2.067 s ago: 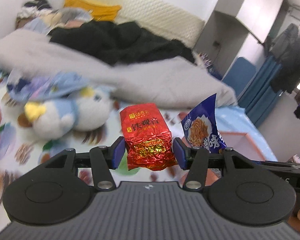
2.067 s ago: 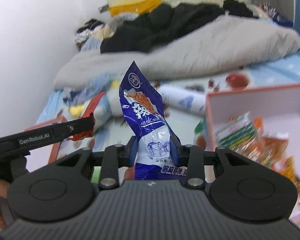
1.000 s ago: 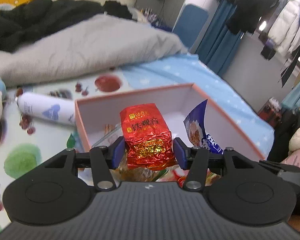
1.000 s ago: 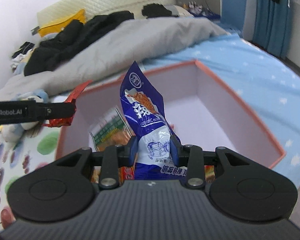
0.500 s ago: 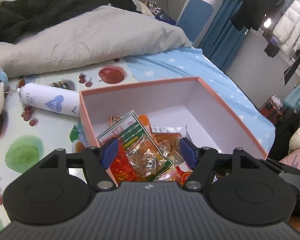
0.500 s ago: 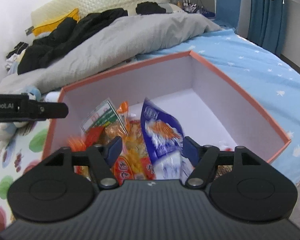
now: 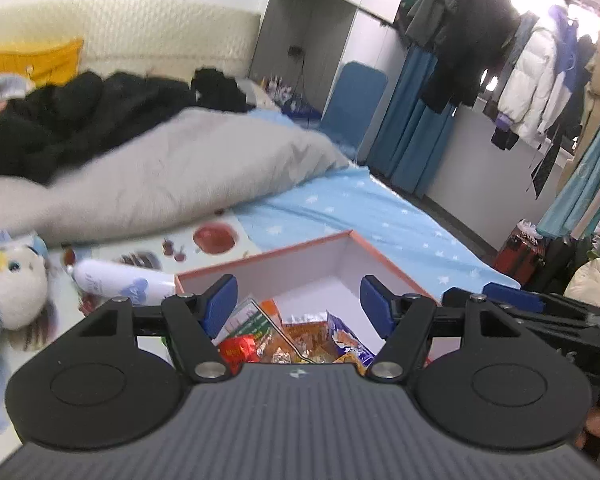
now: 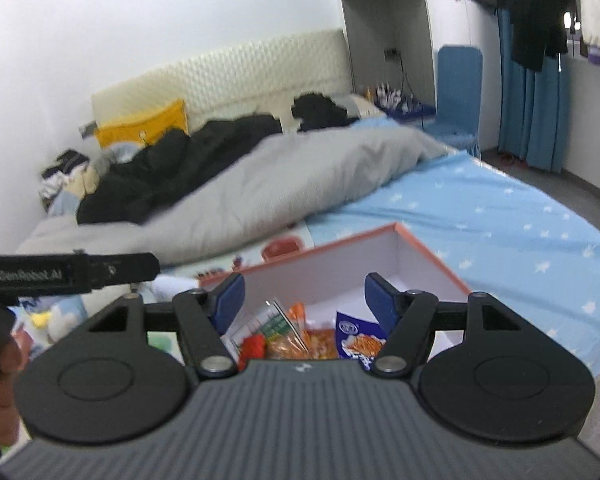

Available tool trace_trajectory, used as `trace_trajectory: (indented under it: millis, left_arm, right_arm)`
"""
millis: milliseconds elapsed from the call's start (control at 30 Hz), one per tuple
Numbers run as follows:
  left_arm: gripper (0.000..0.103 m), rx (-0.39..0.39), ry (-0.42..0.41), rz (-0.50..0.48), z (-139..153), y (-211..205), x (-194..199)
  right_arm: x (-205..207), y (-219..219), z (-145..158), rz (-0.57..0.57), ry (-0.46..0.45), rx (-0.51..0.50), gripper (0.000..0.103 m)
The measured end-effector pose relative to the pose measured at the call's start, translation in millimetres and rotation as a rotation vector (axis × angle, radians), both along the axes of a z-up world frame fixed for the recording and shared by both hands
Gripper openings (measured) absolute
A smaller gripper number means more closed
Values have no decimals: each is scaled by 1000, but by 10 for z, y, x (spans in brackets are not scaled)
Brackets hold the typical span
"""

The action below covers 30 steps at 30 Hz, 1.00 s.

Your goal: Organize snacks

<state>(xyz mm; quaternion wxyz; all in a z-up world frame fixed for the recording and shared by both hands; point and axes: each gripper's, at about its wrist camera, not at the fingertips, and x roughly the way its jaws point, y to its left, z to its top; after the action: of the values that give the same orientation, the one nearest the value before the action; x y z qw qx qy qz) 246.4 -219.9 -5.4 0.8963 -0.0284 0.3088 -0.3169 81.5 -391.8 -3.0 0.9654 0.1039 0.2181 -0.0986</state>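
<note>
Left wrist view, left gripper (image 7: 298,306) wide, empty — red tea packet (image 7: 239,350) below it in box (image 7: 320,245), right gripper (image 8: 304,299) likewise.

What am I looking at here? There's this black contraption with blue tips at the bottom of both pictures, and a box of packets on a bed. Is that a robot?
No robot: a person holds a hand-held pair of tongs in each hand, and each carries a wide-angle camera looking forward between its two blue-tipped fingers. One picture comes from the left tongs, the other from the right tongs. In the right view the black bar coming in from the left side is the other tool.

Both tongs are open and hold nothing; the pictures show them above a box with an orange rim that stands on the bed. In it lie snack packets, among them a red packet and a blue packet. Beside the box lie a white bottle and a plush toy. Behind is a grey blanket.
</note>
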Motion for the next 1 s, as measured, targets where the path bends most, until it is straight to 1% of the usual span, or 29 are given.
trace_trajectory:
  millis: [133, 333, 500, 633, 667, 733, 800, 900, 1000]
  left_arm:
    - [73, -22, -29, 4, 174, 164, -204]
    - [73, -25, -68, 16, 277, 351, -533]
    - [73, -16, -67, 24, 229, 487, -815]
    - [73, -1, -48, 27, 145, 572, -998]
    - [73, 8, -54, 33, 132, 585, -1054]
    - [73, 22, -70, 28, 122, 609, -1162]
    - [73, 21, -64, 32, 109, 641, -1224]
    - [73, 24, -63, 41, 104, 696, -1322]
    - [73, 15, -43, 43, 91, 741, -1358]
  right_arm:
    - [-219, 78, 113, 4, -30, -9, 69]
    - [-501, 210, 99, -6, -36, -3, 69]
    - [-686, 286, 10, -31, -25, 6, 69]
    - [-781, 377, -36, -50, -15, -52, 69]
    - [-787, 394, -41, -52, -9, -61, 69]
    - [-820, 418, -57, -56, -2, -66, 69]
    - [-861, 462, -94, -55, 5, -72, 69]
    - [-925, 523, -173, -51, 23, -53, 69]
    - [-973, 567, -266, -52, 53, -16, 69]
